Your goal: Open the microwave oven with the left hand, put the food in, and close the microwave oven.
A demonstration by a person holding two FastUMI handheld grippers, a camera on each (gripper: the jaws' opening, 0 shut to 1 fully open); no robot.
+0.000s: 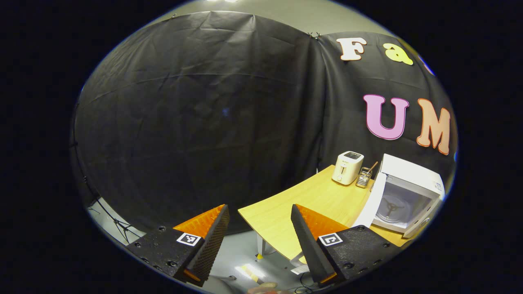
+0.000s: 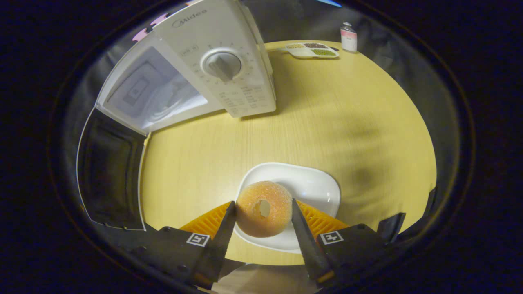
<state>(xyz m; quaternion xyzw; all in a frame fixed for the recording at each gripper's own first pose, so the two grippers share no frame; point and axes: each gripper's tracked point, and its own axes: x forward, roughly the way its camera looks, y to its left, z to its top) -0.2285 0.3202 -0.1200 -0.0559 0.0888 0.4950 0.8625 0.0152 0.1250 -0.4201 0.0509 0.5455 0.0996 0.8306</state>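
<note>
My right hand-held gripper (image 2: 263,214) is clenched on the sugar-coated ring doughnut (image 2: 264,208): both black ridged fingers (image 2: 222,234) press its sides. The doughnut sits just above the white shallow plate (image 2: 316,188); I cannot tell whether it touches the plate. The plate rests on the pale wooden tabletop (image 2: 327,114), on the near side of the white microwave oven (image 2: 229,61).

The microwave oven stands at the far side of the tabletop from the plate. Its dark-windowed door (image 2: 108,175) is swung fully open, hanging out past the oven's front on the left of the right gripper view. The light cavity (image 2: 155,94) is exposed. The control panel with a round grey dial (image 2: 222,65) sits beside the cavity, on the side away from the door.

Well beyond the microwave oven, at the far tabletop edge, sit a white divided tray of dark and green contents (image 2: 312,50) and a small bottle (image 2: 348,37) just beside it.

My left hand-held gripper (image 1: 259,222) is released, its fingers spread apart and holding nothing. It is held off the tabletop, well apart from the microwave oven (image 1: 404,196). In the left gripper view a white toaster (image 1: 347,167) and a small wire holder (image 1: 363,177) stand just beside the oven.
</note>
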